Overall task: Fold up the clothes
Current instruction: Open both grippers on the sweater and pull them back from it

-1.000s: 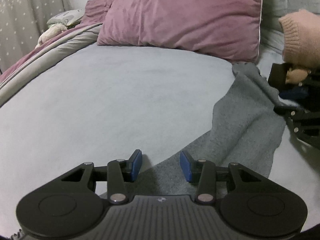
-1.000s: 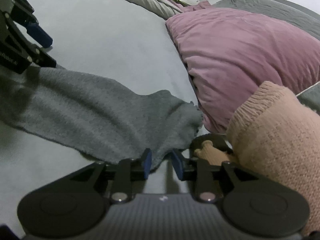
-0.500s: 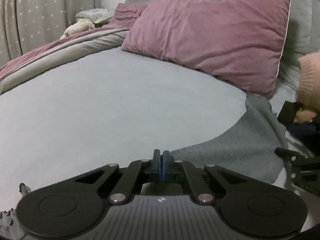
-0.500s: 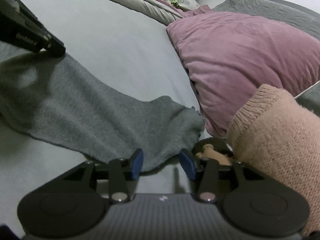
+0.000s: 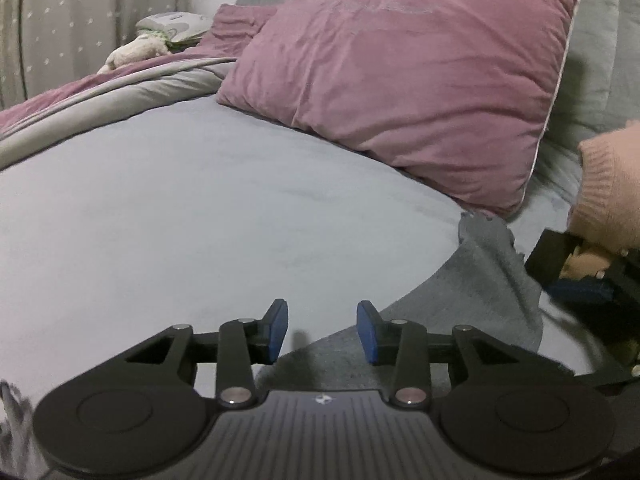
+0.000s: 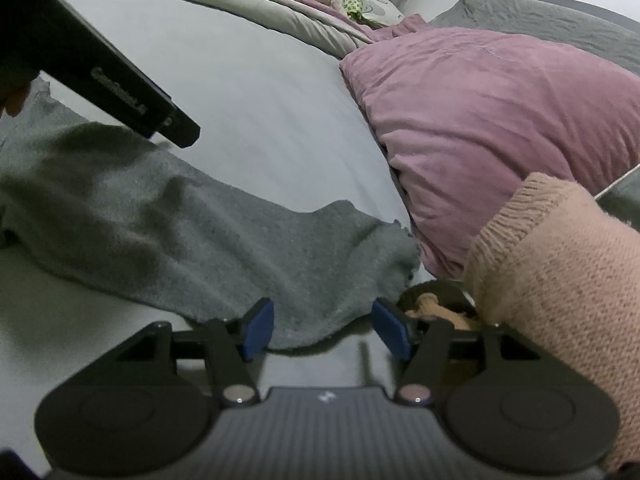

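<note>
We see the left gripper [image 5: 322,330] spread, empty, over the grey cloth's [image 5: 480,300] near edge. Right gripper [image 6: 322,332] spread, empty. Cloth lies flat on the bed sheet [image 5: 200,220], near the pink pillow [image 5: 400,72].

From my left wrist view, the garment [image 5: 472,300] lies flat on the bed sheet [image 5: 200,220], stretching from just under my left gripper [image 5: 322,330] away to the right, where its far end stops just before the pillow [image 5: 400,80]. The pillow sits behind the garment, leaning on the bedding at the head of the bed. My right gripper [image 6: 322,330] sits at that far end, the cloth edge between its parted fingers, with my sleeve [image 6: 560,280] to its right. A stuffed toy [image 5: 136,50] rests far back on the left, on the folded duvet [image 5: 100,92] along the sheet's far side.
</note>
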Tool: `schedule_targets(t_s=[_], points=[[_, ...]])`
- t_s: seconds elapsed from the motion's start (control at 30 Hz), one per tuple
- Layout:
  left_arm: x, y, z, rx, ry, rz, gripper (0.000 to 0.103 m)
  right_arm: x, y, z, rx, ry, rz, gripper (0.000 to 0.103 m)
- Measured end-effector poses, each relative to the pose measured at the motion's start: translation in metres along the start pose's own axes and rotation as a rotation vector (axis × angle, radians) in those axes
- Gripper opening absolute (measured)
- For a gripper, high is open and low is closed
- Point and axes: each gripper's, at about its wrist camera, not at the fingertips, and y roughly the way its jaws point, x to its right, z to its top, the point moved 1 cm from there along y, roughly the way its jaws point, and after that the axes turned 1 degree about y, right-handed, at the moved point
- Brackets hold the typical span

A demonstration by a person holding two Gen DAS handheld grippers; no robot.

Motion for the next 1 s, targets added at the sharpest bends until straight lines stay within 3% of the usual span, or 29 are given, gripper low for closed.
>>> schedule_targets(t_s=[0.3, 0.47, 0.53, 0.6, 0.67, 0.77, 0.83, 0.87, 1.0], points=[[-0.026, -0.061, -0.042, 0.102, -0.147, 0.088, 0.052, -0.006, -0.014, 0.007, 0.068, 0.028, 0.057, 0.078], [-0.038, -0.090, -0.081, 0.117, -0.211, 0.116, 0.055, -0.006, -0.027, 0.015, 0.147, 0.121, 0.191, 0.078], [-0.032, -0.090, -0.091, 0.114, -0.201, 0.111, 0.055, -0.005, -0.023, 0.016, 0.167, 0.189, 0.279, 0.072], [-0.026, -0.089, -0.100, 0.115, -0.183, 0.107, 0.055, -0.004, -0.012, 0.016, 0.176, 0.258, 0.377, 0.049], [-0.019, -0.085, -0.107, 0.111, -0.168, 0.100, 0.055, -0.004, -0.002, 0.015, 0.198, 0.311, 0.465, 0.037], [-0.009, -0.078, -0.119, 0.105, -0.136, 0.103, 0.056, -0.013, 0.007, 0.020, 0.195, 0.333, 0.523, 0.032], [-0.001, -0.075, -0.120, 0.104, -0.090, 0.133, 0.057, -0.024, 0.018, 0.022, 0.161, 0.284, 0.466, 0.027], [0.002, -0.075, -0.119, 0.100, -0.076, 0.137, 0.058, -0.027, 0.026, 0.022, 0.148, 0.267, 0.389, 0.026], [-0.002, -0.083, -0.111, 0.104, -0.058, 0.088, 0.058, -0.013, 0.028, 0.022, 0.145, 0.324, 0.307, 0.025]])
